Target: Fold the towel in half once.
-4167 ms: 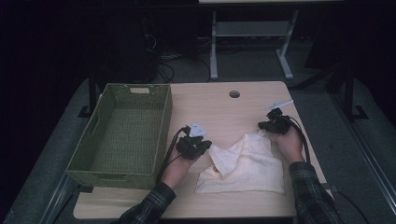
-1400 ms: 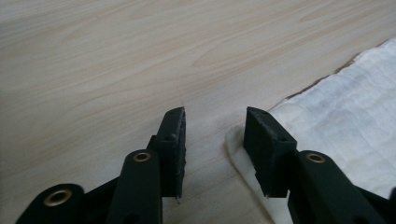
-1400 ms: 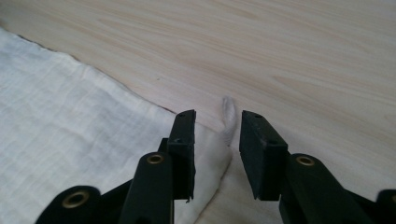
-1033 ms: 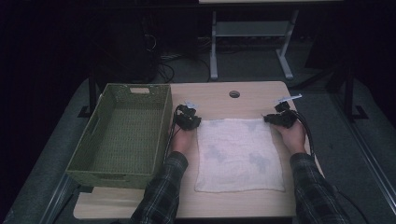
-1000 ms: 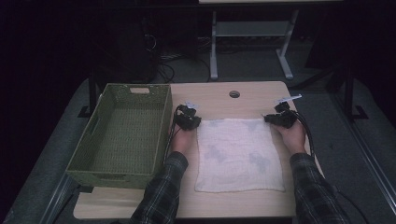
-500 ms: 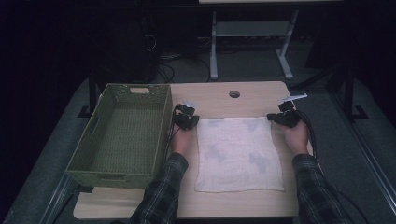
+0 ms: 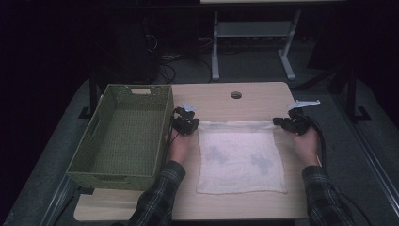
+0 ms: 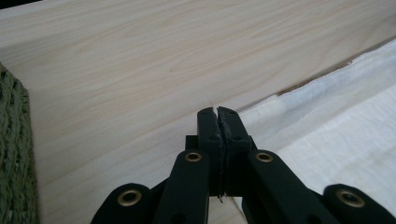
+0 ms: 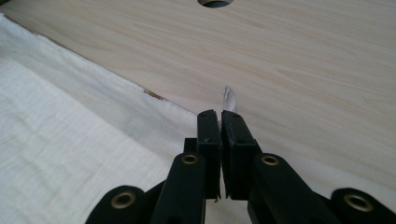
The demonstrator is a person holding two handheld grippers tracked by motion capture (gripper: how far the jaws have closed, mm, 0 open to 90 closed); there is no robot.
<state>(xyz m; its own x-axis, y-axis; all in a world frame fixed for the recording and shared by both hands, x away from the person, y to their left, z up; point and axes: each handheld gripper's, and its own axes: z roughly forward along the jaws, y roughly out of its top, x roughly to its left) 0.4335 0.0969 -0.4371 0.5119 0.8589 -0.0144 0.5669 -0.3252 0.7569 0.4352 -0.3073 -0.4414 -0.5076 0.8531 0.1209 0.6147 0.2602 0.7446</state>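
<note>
Cloth (image 7: 240,157) flat; far corners pinched in left tongs (image 7: 192,126), right tongs (image 7: 282,123)

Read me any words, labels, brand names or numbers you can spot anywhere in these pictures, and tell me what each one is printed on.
None can be read: no text shows on the white woven cloth, the green wicker basket, the pale wooden table or either black tongs.
</note>
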